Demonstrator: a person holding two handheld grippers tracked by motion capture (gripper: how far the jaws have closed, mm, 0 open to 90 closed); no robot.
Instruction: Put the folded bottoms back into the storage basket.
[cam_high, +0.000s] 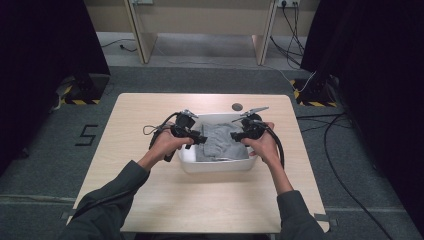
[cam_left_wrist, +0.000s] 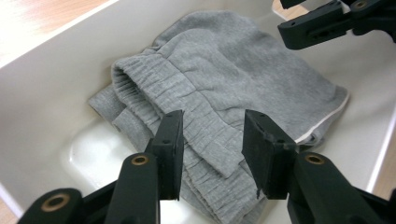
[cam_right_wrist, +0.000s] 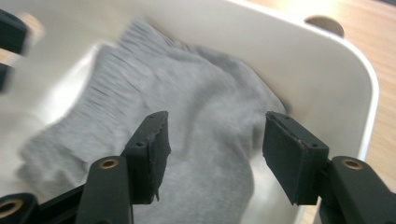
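A folded grey knit garment (cam_high: 220, 142) with a ribbed waistband lies inside a white plastic bin (cam_high: 215, 167) on the wooden table. My left gripper (cam_high: 200, 139) hangs over the bin's left side. In the left gripper view its jaws stand apart just above the ribbed band (cam_left_wrist: 205, 121), (cam_left_wrist: 212, 135) being the gap, with no pad pressing on cloth. My right gripper (cam_high: 235, 136) reaches in from the bin's right side. In the right gripper view its jaws (cam_right_wrist: 215, 135) stand open above the smooth grey cloth (cam_right_wrist: 196, 93). The right gripper's jaw tips (cam_left_wrist: 317, 25) also appear at the top right of the left gripper view.
The bin's wall (cam_left_wrist: 46, 70) and rounded corner (cam_right_wrist: 299, 60) close in around the cloth. A small dark round spot (cam_high: 237, 106) marks the table behind the bin. Bare tabletop (cam_high: 200, 200) lies in front. Cables (cam_high: 345, 180) run over the floor at the right.
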